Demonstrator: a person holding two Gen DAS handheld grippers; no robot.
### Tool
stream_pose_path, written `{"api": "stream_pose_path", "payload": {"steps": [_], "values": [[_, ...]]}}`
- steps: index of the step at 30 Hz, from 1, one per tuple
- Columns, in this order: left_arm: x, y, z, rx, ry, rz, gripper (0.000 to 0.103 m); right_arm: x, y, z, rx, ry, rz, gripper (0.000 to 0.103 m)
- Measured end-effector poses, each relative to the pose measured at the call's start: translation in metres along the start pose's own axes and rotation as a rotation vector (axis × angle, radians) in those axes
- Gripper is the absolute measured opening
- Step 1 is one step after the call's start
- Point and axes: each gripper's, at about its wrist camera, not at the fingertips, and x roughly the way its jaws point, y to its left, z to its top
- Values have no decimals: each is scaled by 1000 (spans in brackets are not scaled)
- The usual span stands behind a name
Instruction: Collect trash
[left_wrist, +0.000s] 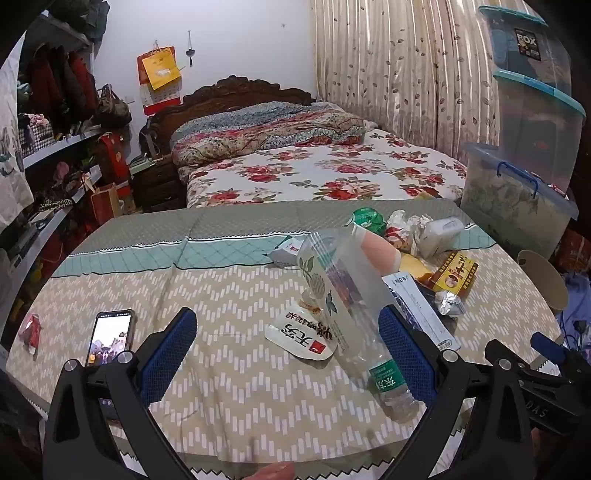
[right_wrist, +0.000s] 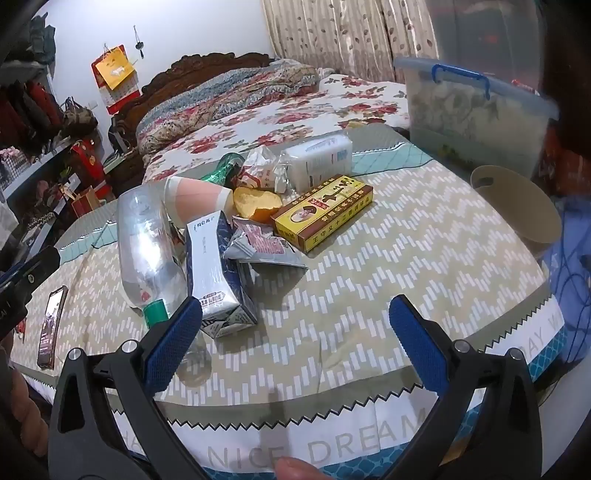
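The beige, zigzag-patterned quilt (right_wrist: 369, 266) covering the bed in the foreground is a soft, yielding surface, so anything pressed from above is likely to sink or roll rather than stay put. Off its right edge stands the round beige plastic bin (right_wrist: 517, 210), seemingly where the trash belongs; it sits well apart from the pile, and a long carry over the edge is where a loosely pinched item could drop to the floor.

The trash lies heaped in the middle of the quilt. The clear plastic bottle with a green label (left_wrist: 354, 314) lies on its side; it is smooth and light, and it could squirt out of the pads or roll if caught near the neck. It rests against the silver and dark blue carton (right_wrist: 218, 273), so lifting either may drag the other. The yellow and brown cardboard box (right_wrist: 325, 210) looks rigid and easy, but the foil wrapper (right_wrist: 262, 247) and crumpled paper touching it could snag along.

The left gripper (left_wrist: 288, 354) hangs with jaws spread wide, holding nothing, its right pad just beside the bottle. The right gripper (right_wrist: 295, 332) is likewise wide apart and empty, its left pad near the carton.

A black smartphone (left_wrist: 110, 338) lies by the left gripper and might be swept up by mistake.
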Motion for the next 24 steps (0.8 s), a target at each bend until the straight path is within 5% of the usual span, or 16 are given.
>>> {"api": "stream_pose_path", "payload": {"steps": [10, 24], "values": [[6, 6, -8, -24, 38, -26, 94, 3, 0, -4, -1, 15, -3, 100], [49, 20, -67, -39, 252, -12, 94, 30, -13, -34, 27, 164, 3, 100]]}}
